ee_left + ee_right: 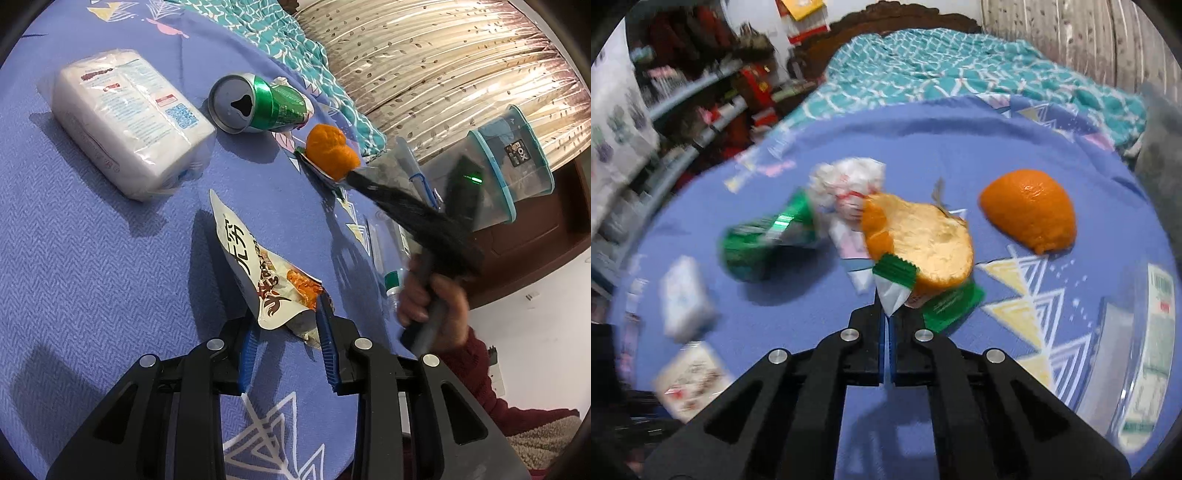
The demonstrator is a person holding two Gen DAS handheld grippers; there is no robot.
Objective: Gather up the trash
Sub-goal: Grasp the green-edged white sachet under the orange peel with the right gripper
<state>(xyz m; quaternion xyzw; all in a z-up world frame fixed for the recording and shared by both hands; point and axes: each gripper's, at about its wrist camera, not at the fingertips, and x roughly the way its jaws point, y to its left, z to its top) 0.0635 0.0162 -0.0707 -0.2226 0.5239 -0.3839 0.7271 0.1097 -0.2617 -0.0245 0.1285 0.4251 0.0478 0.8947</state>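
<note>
Left wrist view: the left gripper (286, 332), lower centre of the frame, has its jaws spread, with the near end of a snack wrapper (266, 273) lying between the 2 blue pads; whether the pads touch it cannot be told. Above, at upper centre, a green can (255, 103) lies on its side, with a wrapped tissue pack (129, 122) at upper left. All rest on the blue patterned cloth (92, 277).

Right wrist view: the right gripper (888, 314), lower centre, has its jaws clenched on a corner of a green-and-white wrapper (895, 280), which carries a piece of orange peel (919, 240), pith side up. A 2nd peel (1030, 210) lies on the cloth at centre right, well apart. A crumpled white wrapper (846, 184) sits beside the blurred can at centre left.
</note>
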